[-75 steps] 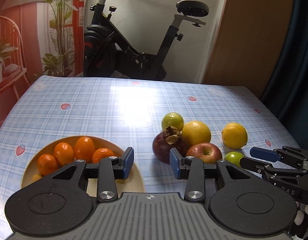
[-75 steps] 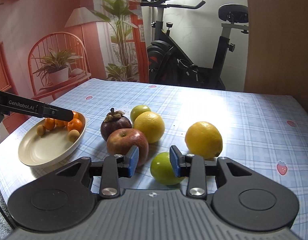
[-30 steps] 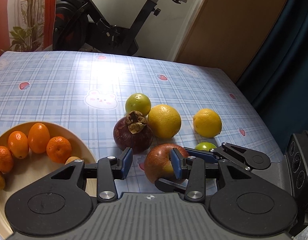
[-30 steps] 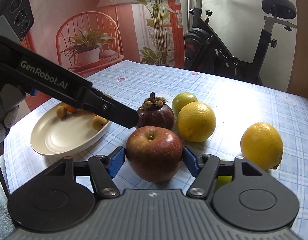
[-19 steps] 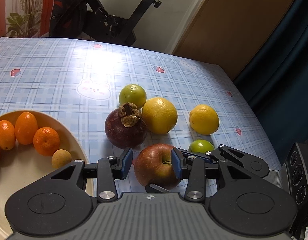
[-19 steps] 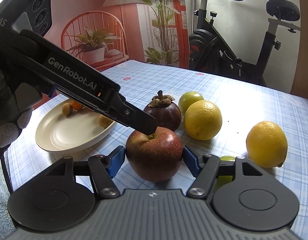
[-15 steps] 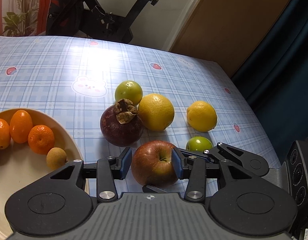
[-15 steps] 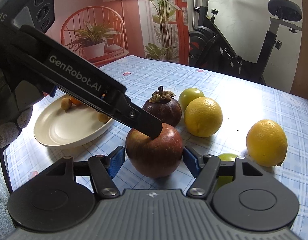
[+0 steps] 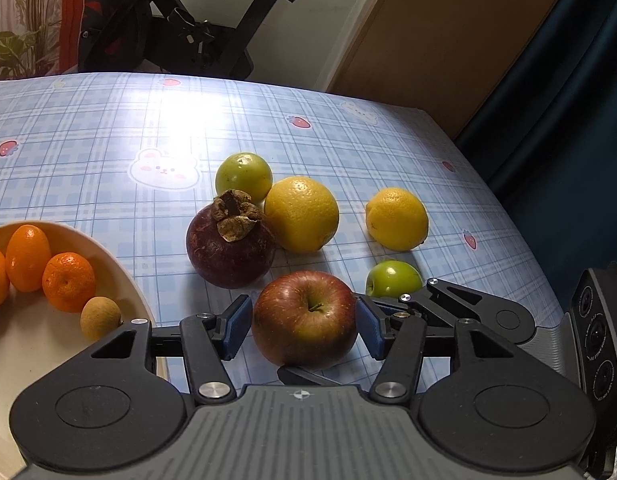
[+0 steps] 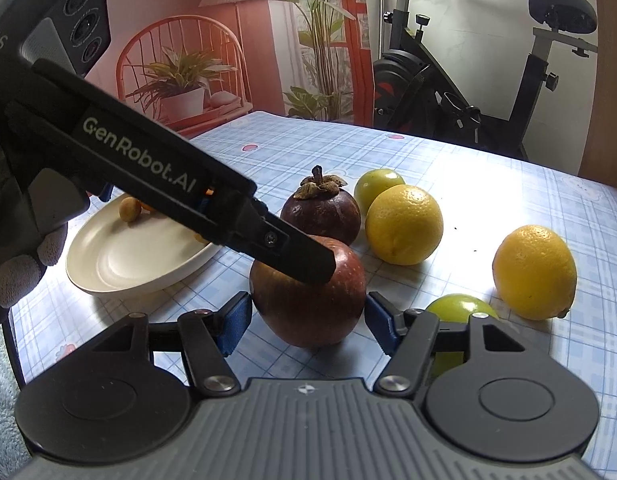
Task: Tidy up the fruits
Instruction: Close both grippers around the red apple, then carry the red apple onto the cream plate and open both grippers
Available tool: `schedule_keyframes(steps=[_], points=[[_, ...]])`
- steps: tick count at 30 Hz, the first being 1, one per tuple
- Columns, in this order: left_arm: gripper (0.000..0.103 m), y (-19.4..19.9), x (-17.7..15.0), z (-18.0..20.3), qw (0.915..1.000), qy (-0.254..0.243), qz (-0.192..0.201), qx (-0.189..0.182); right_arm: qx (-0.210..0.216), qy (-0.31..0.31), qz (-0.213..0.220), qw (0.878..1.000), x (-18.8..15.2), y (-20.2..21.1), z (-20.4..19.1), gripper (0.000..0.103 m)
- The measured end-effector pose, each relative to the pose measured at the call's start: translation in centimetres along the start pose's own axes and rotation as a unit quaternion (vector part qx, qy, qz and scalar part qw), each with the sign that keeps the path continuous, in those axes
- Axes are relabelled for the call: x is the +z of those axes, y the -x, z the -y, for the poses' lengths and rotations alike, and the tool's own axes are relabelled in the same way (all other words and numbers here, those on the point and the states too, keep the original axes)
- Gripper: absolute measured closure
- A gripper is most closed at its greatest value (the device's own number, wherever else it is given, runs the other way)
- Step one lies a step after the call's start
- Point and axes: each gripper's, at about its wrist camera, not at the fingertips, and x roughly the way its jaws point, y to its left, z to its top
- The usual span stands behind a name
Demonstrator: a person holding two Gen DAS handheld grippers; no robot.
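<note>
Red apple sits on the blue plaid tabletop, stem up, right between the blue pads of both grippers at once. Left gripper comes at it from one side, right gripper from another, so the two pairs of fingers cross around the same fruit. In the right wrist view a left finger lies over the apple's top shoulder.

Left fingers are apart and opening, apple between them, with a thin gap showing at each pad, so no grip there. Right fingers are apart and closing slightly, pads just beside the apple's flanks; no clear press on either side, so I read it as not clamped.

Apple is round, so there is no long axis to line up. What matters is that it's centred in both gaps and neither gripper is clearly nearer. My guess is only one should take it, and the other needs to back off or the fingers will clash.

Cream plate, holding small oranges and a longan, lies to the left of the apple in the left wrist view, near the left gripper. That is likely the drop spot, so the left side has the shorter carry.

Mangosteen is just behind the apple, close but apart. A small green fruit sits just beside the right gripper's far finger. Yellow orange and lemon are farther back.
</note>
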Motion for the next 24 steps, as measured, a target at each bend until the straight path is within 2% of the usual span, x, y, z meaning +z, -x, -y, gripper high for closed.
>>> schedule_keyframes(steps=[12,19,24], points=[[0.044,0.5,0.1,0.1,0.9999,-0.01,-0.003,-0.002,0.002,-0.006,0.0,1.0,0.2,0.2,0.0,0.039],[0.044,4.1,0.1,-0.3,0.9996,-0.015,0.023,0.008,0.015,0.006,0.018,1.0,2.1,0.8,-2.1,0.039],[0.044,7.8,-0.4,-2.8,0.9984,0.006,0.047,0.03,0.04,0.041,0.026,0.998,4.2,-0.5,-5.5,0.039]])
